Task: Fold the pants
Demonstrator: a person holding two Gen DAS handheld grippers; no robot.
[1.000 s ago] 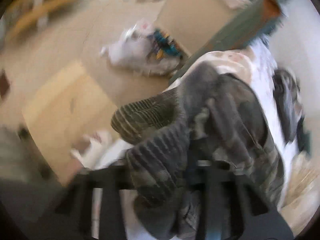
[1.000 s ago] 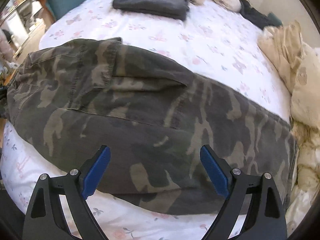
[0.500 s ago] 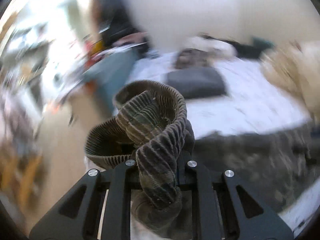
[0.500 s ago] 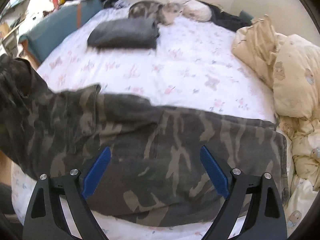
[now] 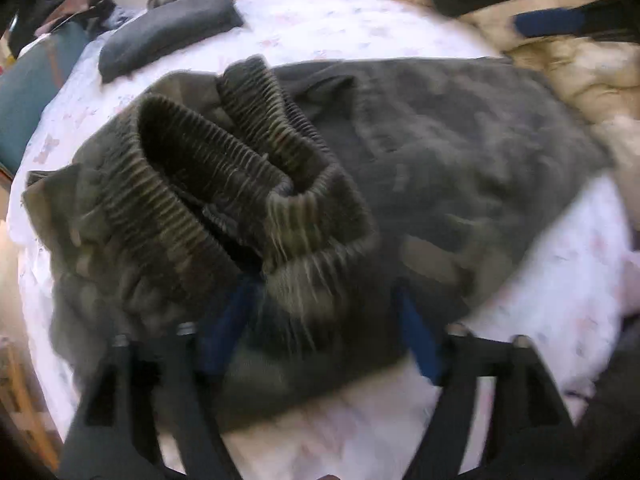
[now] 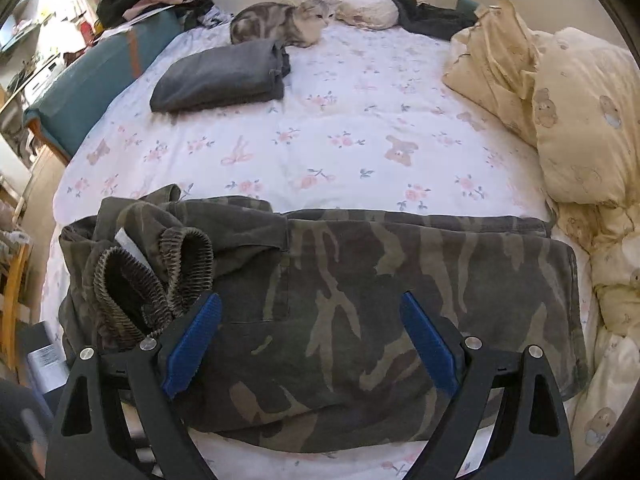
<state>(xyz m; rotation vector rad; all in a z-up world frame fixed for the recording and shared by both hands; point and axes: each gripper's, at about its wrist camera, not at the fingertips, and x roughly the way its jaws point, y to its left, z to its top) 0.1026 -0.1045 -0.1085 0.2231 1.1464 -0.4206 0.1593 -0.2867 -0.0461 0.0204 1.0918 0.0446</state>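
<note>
Both my grippers, left and right, hover with fingers spread over one camo pants, two ribbed cuffs on the bed.

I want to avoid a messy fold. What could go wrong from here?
The ribbed cuffs lie bunched on the camouflage pants, so the fold may come out lumpy or fall open. Both the left tool and the right tool are open, so nothing holds the cloth. The cat might walk over.

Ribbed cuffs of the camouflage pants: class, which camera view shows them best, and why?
The right wrist view: the ribbed cuffs are sharp, lying on the camouflage pants. The left wrist view shows them larger but motion-blurred.
</note>
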